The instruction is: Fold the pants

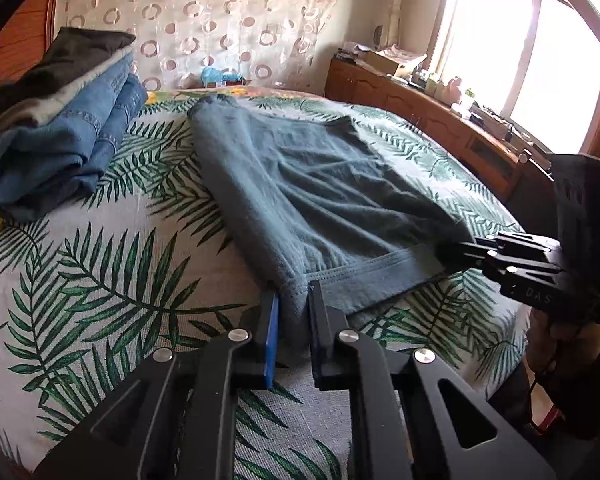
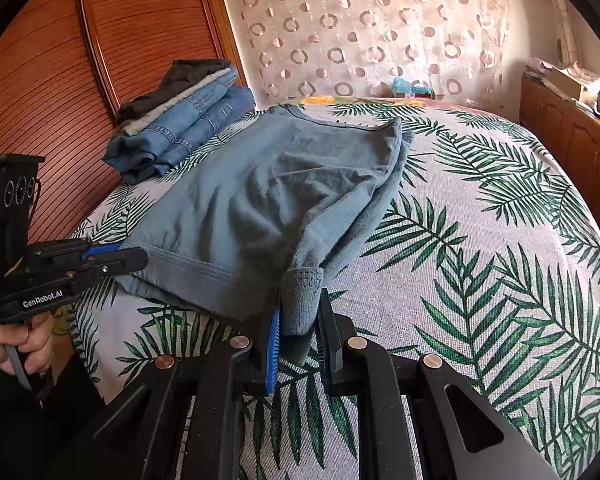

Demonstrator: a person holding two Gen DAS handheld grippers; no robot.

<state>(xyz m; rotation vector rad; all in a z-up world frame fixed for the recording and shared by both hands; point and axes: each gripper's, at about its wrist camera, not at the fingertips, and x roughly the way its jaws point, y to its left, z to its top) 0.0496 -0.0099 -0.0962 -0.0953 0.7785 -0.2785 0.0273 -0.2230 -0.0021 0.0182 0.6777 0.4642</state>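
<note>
Item: grey-blue pants (image 1: 320,184), already doubled, lying centre frame on the leaf-print bedspread (image 1: 100,280).

Left gripper (image 1: 293,308): clamped on the near hem corner, lower centre of its view.

Right gripper (image 2: 298,312): clamped on the other hem corner, lower centre of its view.

Step, as judged: both corners gripped, ready for another fold.

Next move calls for lifting both corners evenly and carrying them toward the far edge.

Also present: stack of folded jeans (image 1: 80,128), upper left.

Daylight from blown-out window (image 1: 520,60), soft shadows, sharp centre, fisheye bending, dark corner vignetting
</note>
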